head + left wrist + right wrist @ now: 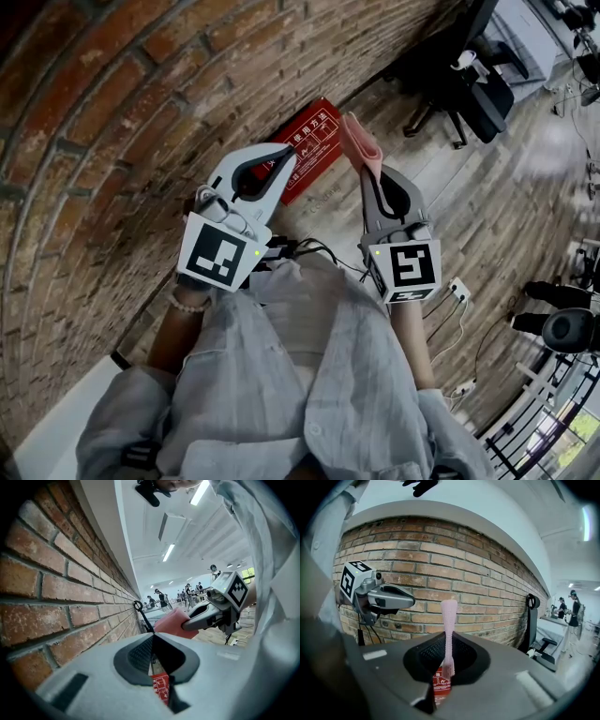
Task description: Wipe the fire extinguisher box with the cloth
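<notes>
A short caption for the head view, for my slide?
Right gripper holds a pink cloth above the red fire extinguisher box.

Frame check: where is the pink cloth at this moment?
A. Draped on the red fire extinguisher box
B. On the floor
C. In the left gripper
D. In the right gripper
D: the right gripper has its jaws closed on the pink cloth, which sticks out past their tips. The left gripper holds nothing, and the fire extinguisher box sits below by the brick wall.
</notes>
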Motion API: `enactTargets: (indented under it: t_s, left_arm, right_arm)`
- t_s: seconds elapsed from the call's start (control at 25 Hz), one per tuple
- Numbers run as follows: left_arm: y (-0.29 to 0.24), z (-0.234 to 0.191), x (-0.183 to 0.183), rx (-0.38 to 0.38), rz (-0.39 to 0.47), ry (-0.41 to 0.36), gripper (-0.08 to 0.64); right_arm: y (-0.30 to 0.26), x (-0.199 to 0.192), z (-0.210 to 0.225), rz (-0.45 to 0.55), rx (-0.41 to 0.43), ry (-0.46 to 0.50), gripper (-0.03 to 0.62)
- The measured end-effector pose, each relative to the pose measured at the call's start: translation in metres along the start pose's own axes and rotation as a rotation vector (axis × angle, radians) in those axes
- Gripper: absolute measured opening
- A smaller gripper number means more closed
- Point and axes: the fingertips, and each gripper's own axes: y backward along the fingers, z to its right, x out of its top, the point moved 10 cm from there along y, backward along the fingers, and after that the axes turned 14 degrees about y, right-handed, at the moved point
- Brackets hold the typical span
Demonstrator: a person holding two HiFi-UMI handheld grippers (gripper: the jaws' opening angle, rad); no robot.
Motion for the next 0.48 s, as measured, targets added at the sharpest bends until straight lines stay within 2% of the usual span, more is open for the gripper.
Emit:
enactTargets:
  t_s: [0.48]
  left_arm:
    - [0.0038, 0.0088, -0.0004, -0.002, -0.008, -0.001, -0.003]
  right_arm:
    - [0.0096, -0.0020, -0.0017, -0.008, -0.007, 0.010, 0.020]
